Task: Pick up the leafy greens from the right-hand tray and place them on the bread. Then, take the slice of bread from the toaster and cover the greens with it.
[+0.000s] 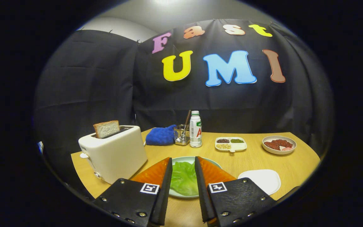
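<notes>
My jaws stand open over the plate [216,164], greens [184,178] between them. The toast [106,128] sits in the toaster [115,154], far left; light and crumbly, so I'd pinch its top edge gently.

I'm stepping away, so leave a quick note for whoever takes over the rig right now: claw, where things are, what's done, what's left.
Claw: open, holding nothing, fingers either side of the leafy greens.
Greens lie on the plate just ahead; whether bread is under them cannot be told.
Slice of bread stands upright in the toaster, beside the plate.
Empty white tray on the other side.
Done: greens seem placed.
Left: take the slice from the toaster and cover the greens.
</notes>
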Demonstrator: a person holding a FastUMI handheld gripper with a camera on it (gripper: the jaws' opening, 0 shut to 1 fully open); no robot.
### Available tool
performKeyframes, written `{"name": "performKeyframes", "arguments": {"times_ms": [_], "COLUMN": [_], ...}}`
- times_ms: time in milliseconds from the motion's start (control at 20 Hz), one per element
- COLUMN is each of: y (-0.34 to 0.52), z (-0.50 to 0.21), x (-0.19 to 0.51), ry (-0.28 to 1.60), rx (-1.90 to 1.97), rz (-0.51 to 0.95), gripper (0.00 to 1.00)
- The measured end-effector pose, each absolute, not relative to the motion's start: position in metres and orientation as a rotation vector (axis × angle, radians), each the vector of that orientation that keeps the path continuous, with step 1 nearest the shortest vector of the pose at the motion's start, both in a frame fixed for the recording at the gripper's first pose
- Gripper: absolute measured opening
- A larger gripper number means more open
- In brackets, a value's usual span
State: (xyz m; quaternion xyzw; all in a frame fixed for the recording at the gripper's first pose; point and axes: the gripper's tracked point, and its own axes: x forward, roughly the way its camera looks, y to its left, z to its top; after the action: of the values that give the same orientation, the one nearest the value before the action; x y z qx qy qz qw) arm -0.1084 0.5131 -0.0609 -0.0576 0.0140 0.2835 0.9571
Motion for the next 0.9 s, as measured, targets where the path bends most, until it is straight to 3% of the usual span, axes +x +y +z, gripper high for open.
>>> {"name": "performKeyframes", "arguments": {"times_ms": [500, 900], "y": [0.575, 0.651], "z": [-0.034, -0.037], "x": [-0.140, -0.163], "ry": [0.012, 0.024], "rx": [-0.031, -0.039], "rz": [0.528, 0.594], "gripper": [0.43, 0.43]}}
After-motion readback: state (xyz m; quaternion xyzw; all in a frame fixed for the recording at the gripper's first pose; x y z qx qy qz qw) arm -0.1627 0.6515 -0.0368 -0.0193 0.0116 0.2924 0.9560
